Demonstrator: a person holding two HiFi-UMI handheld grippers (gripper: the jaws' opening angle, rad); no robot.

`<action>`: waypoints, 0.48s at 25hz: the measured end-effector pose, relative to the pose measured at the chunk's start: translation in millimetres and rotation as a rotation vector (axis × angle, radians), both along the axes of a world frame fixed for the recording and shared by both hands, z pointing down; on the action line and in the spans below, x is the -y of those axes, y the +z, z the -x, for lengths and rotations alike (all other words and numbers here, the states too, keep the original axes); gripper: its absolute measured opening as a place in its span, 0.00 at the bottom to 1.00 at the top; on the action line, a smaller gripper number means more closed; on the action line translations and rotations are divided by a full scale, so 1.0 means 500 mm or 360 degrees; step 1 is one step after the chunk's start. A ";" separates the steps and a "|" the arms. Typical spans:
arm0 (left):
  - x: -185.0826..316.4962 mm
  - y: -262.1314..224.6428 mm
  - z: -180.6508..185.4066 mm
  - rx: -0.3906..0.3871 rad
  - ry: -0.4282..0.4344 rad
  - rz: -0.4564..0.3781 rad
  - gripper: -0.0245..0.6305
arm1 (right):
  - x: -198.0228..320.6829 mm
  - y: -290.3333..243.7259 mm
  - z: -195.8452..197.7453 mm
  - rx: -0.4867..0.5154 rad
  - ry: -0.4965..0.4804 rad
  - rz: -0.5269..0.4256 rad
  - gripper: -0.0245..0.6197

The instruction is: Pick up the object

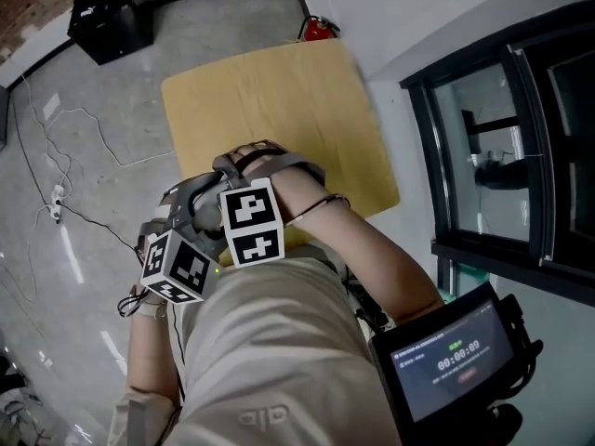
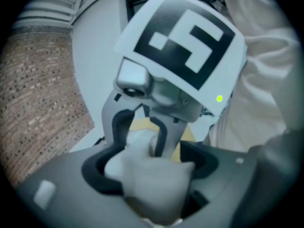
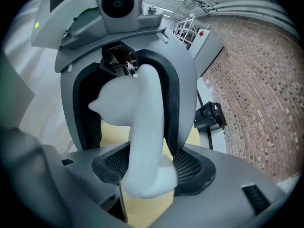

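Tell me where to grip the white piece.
Take the white piece by its narrow stem, coming end-on along its length, as the right gripper does now. The stem is slim and fairly straight; the other end is wide with a knob.

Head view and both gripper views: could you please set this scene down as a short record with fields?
object: white curved piece, held off the table
left gripper: jaws wide, closed on the object
right gripper: jaws closed on its other end
grippers: facing each other, close together
table: wooden, below the grippers
floor: cables, black box
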State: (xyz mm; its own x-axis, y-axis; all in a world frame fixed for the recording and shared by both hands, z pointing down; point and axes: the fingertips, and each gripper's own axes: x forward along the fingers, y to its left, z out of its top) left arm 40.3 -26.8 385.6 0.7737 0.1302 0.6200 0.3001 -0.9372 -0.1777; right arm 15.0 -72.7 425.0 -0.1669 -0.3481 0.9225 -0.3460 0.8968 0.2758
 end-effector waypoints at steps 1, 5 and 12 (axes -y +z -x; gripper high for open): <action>0.000 0.001 -0.001 0.0001 0.0003 -0.0002 0.58 | 0.000 0.001 -0.001 0.0000 0.0006 -0.0003 0.47; 0.000 0.001 -0.003 0.0008 0.0015 -0.0006 0.58 | 0.001 0.001 -0.003 0.0006 0.0016 -0.0006 0.47; -0.002 0.001 -0.002 0.0022 0.0010 -0.0013 0.58 | -0.002 0.002 -0.001 0.0006 0.0015 -0.0006 0.47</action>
State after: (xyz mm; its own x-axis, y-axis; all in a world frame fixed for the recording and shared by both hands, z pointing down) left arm 41.3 -25.5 386.3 0.7644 0.1300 0.6315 0.3084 -0.9339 -0.1810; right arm 15.5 -71.9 425.7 -0.1668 -0.3530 0.9206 -0.3554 0.8925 0.2778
